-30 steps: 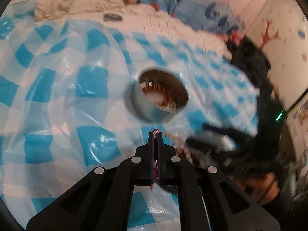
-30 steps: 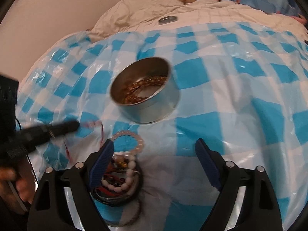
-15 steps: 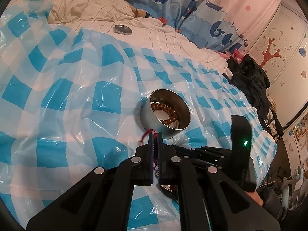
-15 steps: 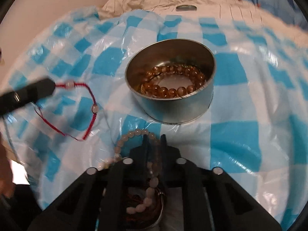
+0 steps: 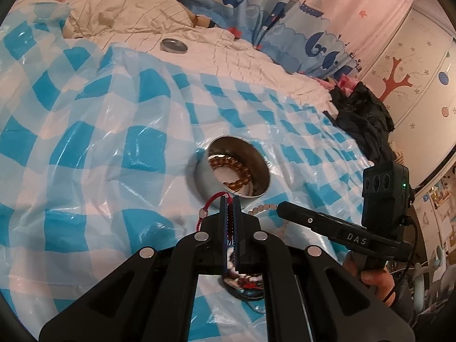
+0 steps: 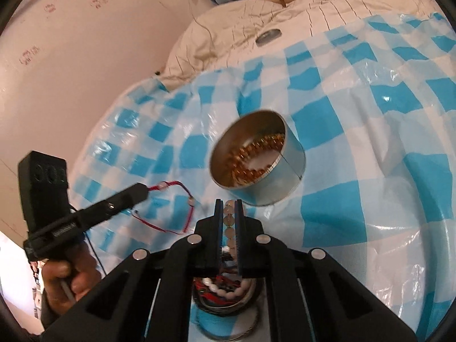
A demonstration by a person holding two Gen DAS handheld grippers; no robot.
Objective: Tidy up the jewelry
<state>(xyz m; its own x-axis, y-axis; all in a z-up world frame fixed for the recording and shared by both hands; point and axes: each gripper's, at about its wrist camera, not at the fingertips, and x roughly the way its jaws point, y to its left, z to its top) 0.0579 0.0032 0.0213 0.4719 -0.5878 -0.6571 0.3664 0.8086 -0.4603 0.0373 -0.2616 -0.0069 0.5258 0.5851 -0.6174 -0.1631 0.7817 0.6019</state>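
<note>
on a bed's blue checked sheet [image 5: 85, 148] stands a tin [image 6: 258, 168] with amber beads. left gripper [image 5: 230, 202] pinches a red cord [image 6: 182, 199]; right gripper [image 6: 228, 208] clamps a pale bead bracelet [image 6: 229, 222] near the tin.

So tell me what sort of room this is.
Most likely a child's bedroom: a bed with a rumpled quilt, a whale-print curtain behind it, and tree decals on the wardrobe.
</note>
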